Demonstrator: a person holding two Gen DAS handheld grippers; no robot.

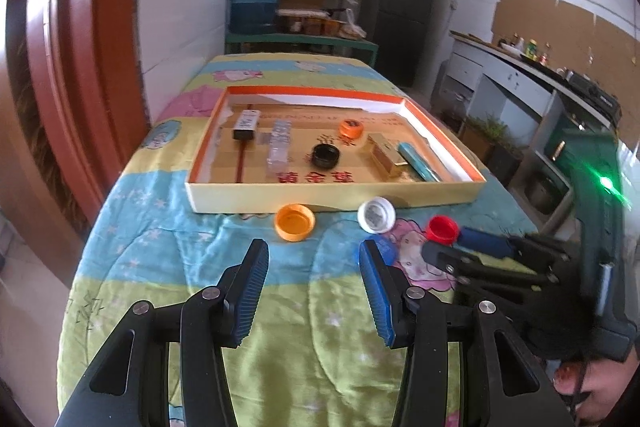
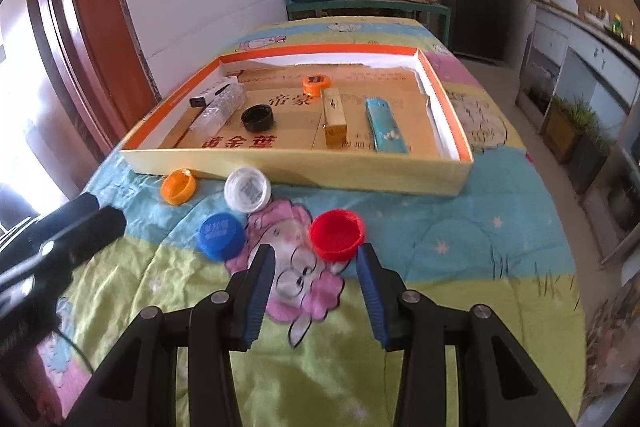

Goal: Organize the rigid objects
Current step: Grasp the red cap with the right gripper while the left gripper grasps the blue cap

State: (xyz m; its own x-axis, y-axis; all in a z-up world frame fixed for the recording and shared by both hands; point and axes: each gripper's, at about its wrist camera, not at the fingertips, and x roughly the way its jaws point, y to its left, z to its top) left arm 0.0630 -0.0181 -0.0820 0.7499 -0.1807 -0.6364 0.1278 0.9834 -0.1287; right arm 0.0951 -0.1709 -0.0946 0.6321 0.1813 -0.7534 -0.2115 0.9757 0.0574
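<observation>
Hovering over the near end of the quilt-covered table (image 2: pixel 460 307), both tools are seen with jaws spread and nothing between the pads. The right gripper (image 2: pixel 316 267) is poised just short of the red cap (image 2: pixel 337 234), which lies open side up. The left gripper (image 1: pixel 314 263) is aimed between the orange cap (image 1: pixel 295 221) and the white cap (image 1: pixel 376 215), both just before the near wall of the cardboard tray (image 1: pixel 336 193).

A slip is judged likely at the red cap: the quilt is soft and wrinkled, so a shallow closing could skid the cap forward or tip it instead of pinching its rim. The blue cap (image 2: pixel 221 235) lies just beside the right tool's left finger and could be nudged. The two tools are held close together, so a clash between them is possible. A cap carried low could be caught on the tray's near wall.

Inside the tray, a black cap (image 2: pixel 258 117), a small orange cap (image 2: pixel 317 84), a gold box (image 2: pixel 334 123), a teal packet (image 2: pixel 386 126), a clear plastic case (image 2: pixel 218 111) and a black-and-white device (image 2: pixel 210 95) are already laid.

In the left view the blue cap is largely hidden behind the left gripper's right finger. The printing on the tray floor cannot be read, and the person's hand (image 1: pixel 600 393) is cut off at the corner.
</observation>
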